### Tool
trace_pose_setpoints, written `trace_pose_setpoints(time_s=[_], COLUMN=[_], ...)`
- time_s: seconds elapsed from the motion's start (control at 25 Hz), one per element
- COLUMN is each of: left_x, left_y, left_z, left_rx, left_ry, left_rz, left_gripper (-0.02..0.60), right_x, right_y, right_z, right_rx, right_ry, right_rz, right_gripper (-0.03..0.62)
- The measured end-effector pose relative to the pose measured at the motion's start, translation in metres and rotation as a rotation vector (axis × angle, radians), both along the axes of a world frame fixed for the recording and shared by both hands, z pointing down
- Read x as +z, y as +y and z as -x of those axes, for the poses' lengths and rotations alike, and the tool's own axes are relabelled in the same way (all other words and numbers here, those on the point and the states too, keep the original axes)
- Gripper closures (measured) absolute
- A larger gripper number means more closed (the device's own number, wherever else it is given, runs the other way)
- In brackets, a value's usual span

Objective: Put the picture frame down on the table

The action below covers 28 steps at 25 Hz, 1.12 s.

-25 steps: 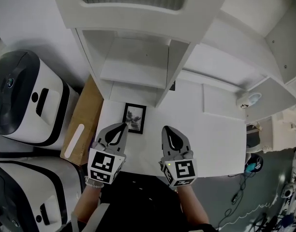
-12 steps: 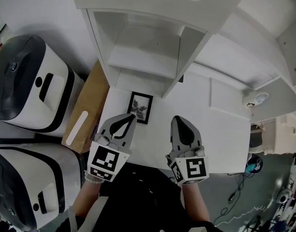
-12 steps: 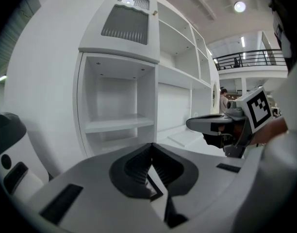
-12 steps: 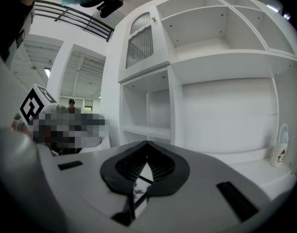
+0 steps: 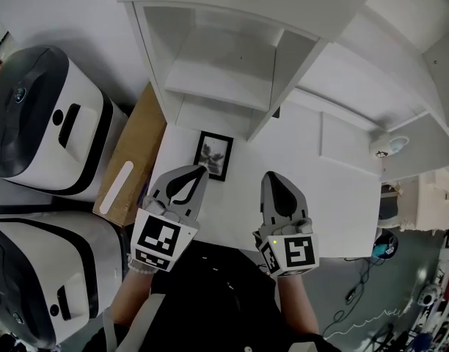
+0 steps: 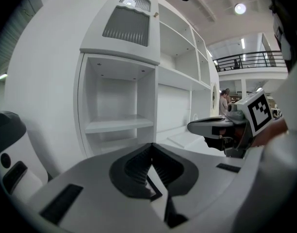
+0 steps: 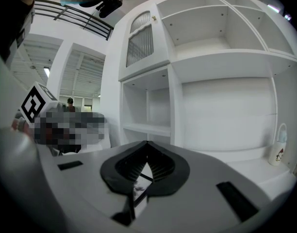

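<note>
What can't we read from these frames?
- picture frame: its photo is too small in the head view. Both gripper views show only a sliver of it behind the shut jaws.
- table: near edge partly hidden by the left gripper and right gripper, head view.
- mug: print too small.

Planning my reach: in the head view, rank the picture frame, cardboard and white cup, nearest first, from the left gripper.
1. Picture frame, just ahead of the left gripper.
2. Cardboard, to its left.
3. White cup, far right.
</note>
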<state>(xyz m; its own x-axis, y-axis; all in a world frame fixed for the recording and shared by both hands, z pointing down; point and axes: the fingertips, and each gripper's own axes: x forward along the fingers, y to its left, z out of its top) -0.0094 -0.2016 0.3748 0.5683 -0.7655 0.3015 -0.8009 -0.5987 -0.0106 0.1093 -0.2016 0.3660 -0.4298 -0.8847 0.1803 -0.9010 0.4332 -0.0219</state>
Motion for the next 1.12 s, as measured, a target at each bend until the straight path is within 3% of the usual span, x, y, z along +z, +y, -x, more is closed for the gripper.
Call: trace_pose_setpoints(time_s=[1.12], left_x=[-0.0063], left_y=[-0.0014], left_z=[-0.0076], left_rx=[0.012], left_ry=[0.041], left_rz=[-0.001], left_gripper=[0.580], right_x=[0.0057], right_y=[0.0016], right_z=[-0.0048], right_rx=[0.002], right_ry=[0.009], right_rz=[0.008], right_gripper=[0.592])
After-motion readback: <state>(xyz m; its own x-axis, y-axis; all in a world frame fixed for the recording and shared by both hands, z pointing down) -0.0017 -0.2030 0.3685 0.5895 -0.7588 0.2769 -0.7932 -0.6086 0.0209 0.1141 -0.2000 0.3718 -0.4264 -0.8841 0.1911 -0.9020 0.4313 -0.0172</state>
